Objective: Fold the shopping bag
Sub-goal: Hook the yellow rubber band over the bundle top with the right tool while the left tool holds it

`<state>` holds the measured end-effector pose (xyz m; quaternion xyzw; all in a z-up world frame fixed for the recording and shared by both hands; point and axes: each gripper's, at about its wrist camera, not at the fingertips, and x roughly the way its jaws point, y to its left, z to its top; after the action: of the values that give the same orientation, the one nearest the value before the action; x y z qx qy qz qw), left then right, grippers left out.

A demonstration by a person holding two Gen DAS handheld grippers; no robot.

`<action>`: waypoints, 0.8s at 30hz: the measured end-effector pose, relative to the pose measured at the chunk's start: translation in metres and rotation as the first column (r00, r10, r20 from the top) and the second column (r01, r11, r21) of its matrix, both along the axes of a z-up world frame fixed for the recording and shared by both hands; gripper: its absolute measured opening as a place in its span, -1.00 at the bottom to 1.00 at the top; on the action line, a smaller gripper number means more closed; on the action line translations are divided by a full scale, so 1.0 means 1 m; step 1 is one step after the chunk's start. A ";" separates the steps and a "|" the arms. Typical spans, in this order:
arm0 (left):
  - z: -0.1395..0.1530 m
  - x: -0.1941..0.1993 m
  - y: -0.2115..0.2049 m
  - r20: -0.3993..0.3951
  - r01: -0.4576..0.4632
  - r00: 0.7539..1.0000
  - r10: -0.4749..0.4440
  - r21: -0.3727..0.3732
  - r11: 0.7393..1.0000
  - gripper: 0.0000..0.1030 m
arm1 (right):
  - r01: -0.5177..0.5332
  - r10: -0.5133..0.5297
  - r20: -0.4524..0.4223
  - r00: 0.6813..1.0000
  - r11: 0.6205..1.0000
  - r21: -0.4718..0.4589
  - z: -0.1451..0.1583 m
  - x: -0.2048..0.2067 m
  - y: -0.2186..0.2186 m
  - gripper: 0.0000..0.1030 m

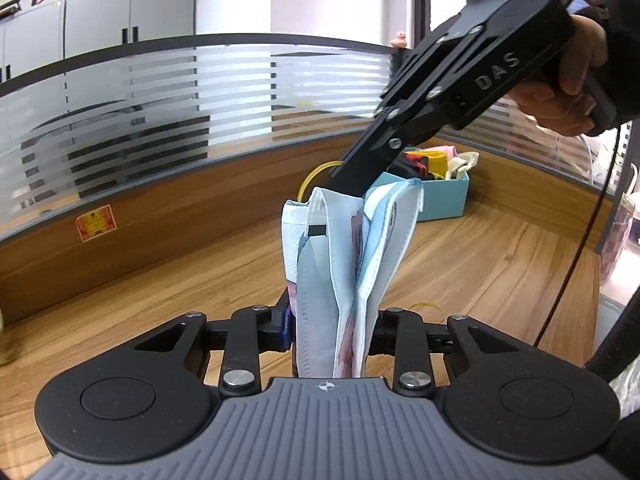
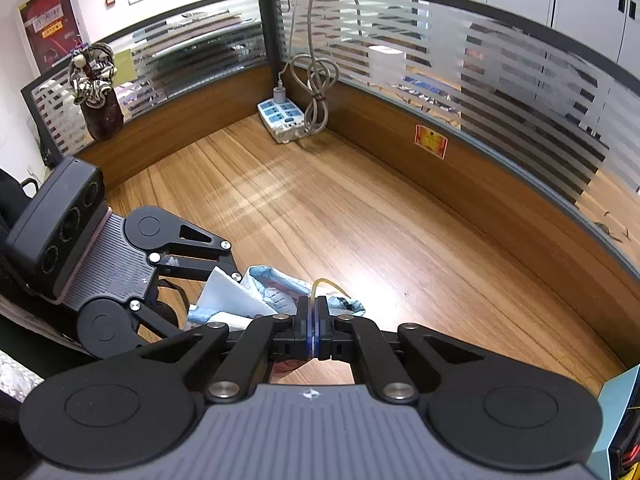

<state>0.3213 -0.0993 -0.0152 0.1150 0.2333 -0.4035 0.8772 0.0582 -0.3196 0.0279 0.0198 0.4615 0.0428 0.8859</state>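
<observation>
Nearest the left wrist camera, the left gripper (image 1: pixel 332 332) has its jaws clamped on the lower part of the folded shopping bag (image 1: pixel 340 264), which is bunched upright above the bench (image 1: pixel 480 260). Higher up, the right gripper (image 1: pixel 352 184) has its jaws pressed together on a yellow rubber band (image 1: pixel 316 176) at the bag's top edge. Beyond stands a blue box (image 1: pixel 444 196). The band could probably slip or snap free, letting the folds spring open.

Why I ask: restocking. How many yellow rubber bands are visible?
2. One band loops at the bag's top by the right tongs; a second band lies on the desk. More may be hidden.
</observation>
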 end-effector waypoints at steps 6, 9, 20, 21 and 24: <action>0.001 0.001 0.004 -0.017 -0.032 0.999 0.032 -0.021 0.999 -0.37 | -0.007 0.007 0.013 1.000 1.000 0.005 0.005 -0.001 0.003 -0.97; 0.002 0.003 0.004 -0.022 -0.053 0.998 0.053 -0.019 0.998 -0.37 | -0.006 0.006 0.020 1.000 1.000 0.012 0.006 0.000 0.003 -0.97; 0.000 0.017 0.011 -0.098 -0.153 0.984 0.149 -0.037 0.988 -0.40 | -0.054 0.054 0.024 0.998 0.999 0.009 0.000 0.005 0.029 -0.98; 0.000 0.017 0.011 -0.098 -0.151 0.984 0.147 -0.034 0.988 -0.40 | -0.050 0.049 0.026 0.998 0.999 0.015 0.000 0.005 0.029 -0.98; -0.003 0.020 0.011 -0.113 -0.153 0.982 0.149 -0.026 0.988 -0.39 | -0.046 0.045 0.033 0.998 0.998 0.043 0.001 0.005 0.030 -0.98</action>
<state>0.3415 -0.0888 -0.0183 0.0592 0.2826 -0.3455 0.8929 0.0632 -0.2894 0.0293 0.0280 0.4467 0.0735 0.8912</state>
